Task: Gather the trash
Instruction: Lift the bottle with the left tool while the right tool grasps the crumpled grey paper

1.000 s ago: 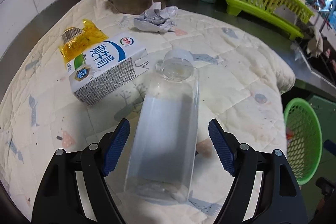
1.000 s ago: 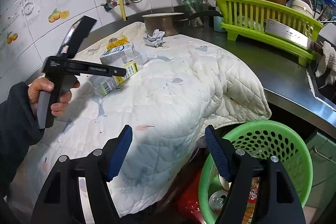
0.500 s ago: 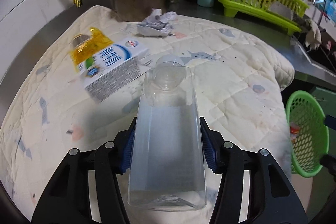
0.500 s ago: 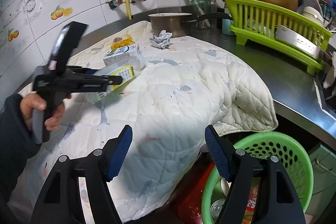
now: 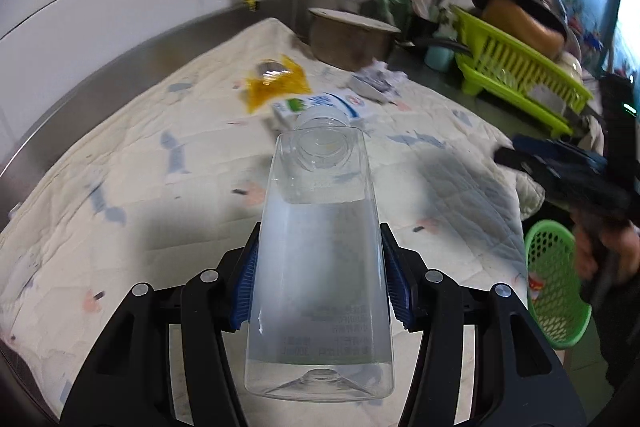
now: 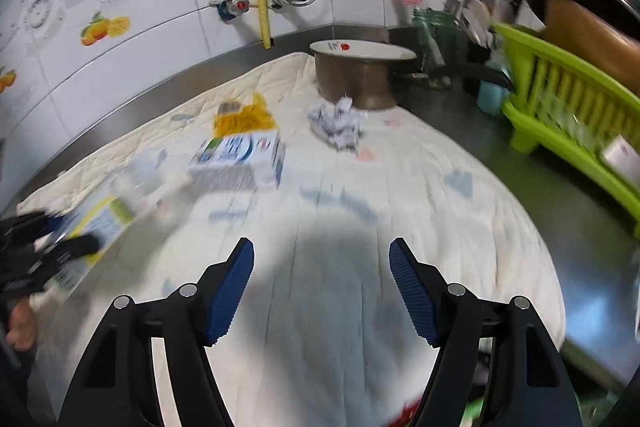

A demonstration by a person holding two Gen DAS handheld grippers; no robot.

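Left gripper point(image 5: 320, 281): jaws just closed, blue pads now clamping clear plastic bottle point(image 5: 320, 259), which a second ago lay free between open pads on quilt point(image 5: 140, 207). Bottle now lifted clear of quilt, so pick-up judged done and carry to green basket point(image 5: 554, 291) at right counter edge judged next. Bottle's long axis runs along gripper fingers: cap end away from camera, base toward it. Right gripper point(image 6: 322, 287): released, empty, now over quilt. Milk carton point(image 6: 240, 157), yellow wrapper point(image 6: 244, 119), crumpled paper point(image 6: 338, 121) remain.

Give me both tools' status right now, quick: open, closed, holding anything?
Left tool: closed on the clear plastic bottle.
Right tool: open, empty, above the quilted cloth.
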